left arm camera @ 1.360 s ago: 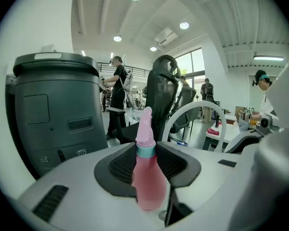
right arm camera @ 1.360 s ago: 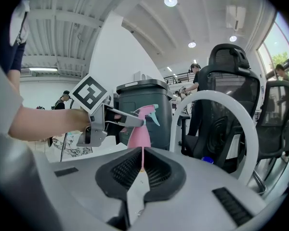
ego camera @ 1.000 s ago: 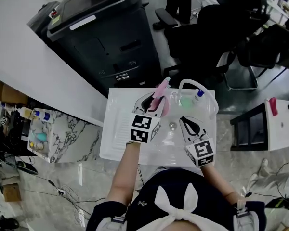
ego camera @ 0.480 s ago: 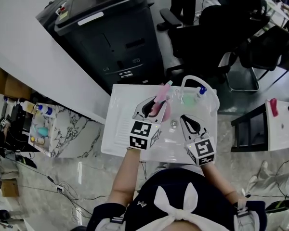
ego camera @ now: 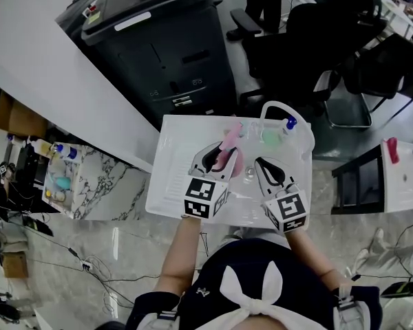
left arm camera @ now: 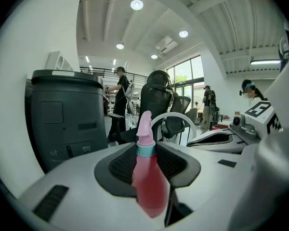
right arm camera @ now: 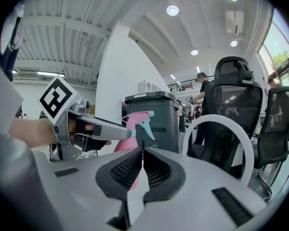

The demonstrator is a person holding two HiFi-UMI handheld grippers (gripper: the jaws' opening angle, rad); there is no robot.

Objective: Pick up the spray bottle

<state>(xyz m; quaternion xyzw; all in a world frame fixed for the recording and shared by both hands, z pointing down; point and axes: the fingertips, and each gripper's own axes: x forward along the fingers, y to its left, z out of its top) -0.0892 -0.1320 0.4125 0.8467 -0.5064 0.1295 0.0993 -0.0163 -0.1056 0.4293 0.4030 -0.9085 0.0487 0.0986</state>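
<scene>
Spray bottle [ego camera: 228, 151] pickup looks mostly done in its grasping part, with the lift left to confirm. The white desk [ego camera: 175, 184] carries everything, and both tools hang over its sunken basin [ego camera: 304, 158]. The left hand-held gripper [ego camera: 219, 150] pinches the pink bottle round its body. The left gripper view shows the bottle [left arm camera: 149, 182] upright between the two dark pads, its teal collar and pink spray head rising above them. The right hand-held gripper [ego camera: 261, 163] hovers just beside it with its jaws pressed together on nothing. From the right gripper view, the bottle [right arm camera: 135, 121] shows in the other tool's hold, with its teal trigger pointing right.

No view shows the bottle's base, so I cannot tell whether it has cleared the desk. My judgement is that the grip is made, and what is left is raising the bottle well clear.

As for containers, the basin is the largest, with a white arched loop [ego camera: 275, 112] standing at its far rim. Near that rim lie a pale green thing [ego camera: 269, 139] and a small blue-capped item [ego camera: 288, 124], both too small to name. The spray bottle is pink all through; how full it is I cannot tell.
</scene>
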